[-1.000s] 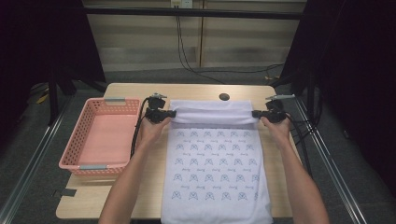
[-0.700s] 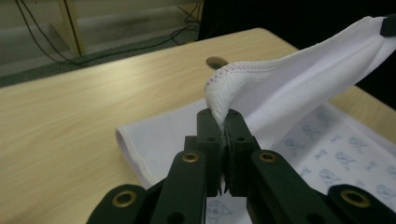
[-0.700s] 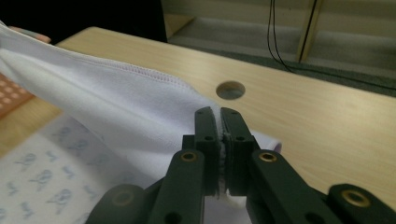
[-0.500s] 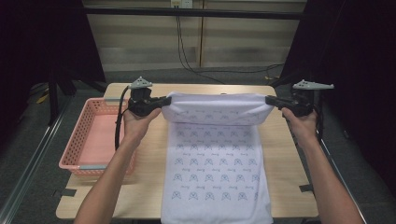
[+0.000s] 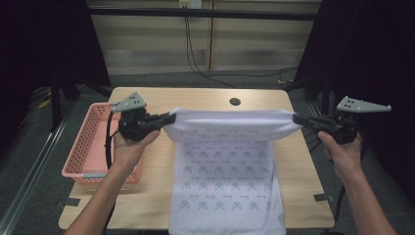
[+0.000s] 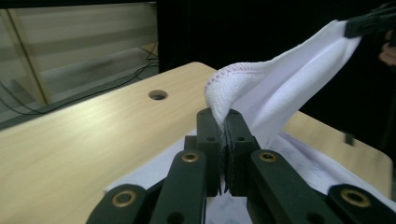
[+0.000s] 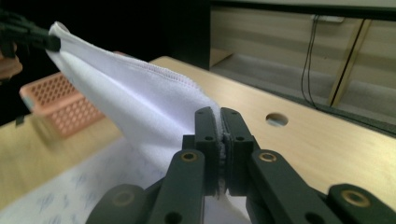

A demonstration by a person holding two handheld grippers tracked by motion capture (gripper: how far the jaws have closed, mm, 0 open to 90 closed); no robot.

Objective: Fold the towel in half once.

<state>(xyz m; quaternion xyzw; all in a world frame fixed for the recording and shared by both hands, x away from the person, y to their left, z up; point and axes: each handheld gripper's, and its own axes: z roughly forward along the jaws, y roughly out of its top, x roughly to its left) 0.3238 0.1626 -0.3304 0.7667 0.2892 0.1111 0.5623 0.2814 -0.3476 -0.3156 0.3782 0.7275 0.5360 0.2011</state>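
The white printed towel (image 5: pixel 230 166) hung stretched above the desk (image 5: pixel 147 196) by its far corners, your left tongs (image 5: pixel 169 119) and right tongs (image 5: pixel 297 118) each clenched on only a thin hem, so uneven pulling could have slipped one corner free.

No readable text, labels or numbers

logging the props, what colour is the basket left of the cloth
Pink, a plastic mesh basket; it shows best in the high view.
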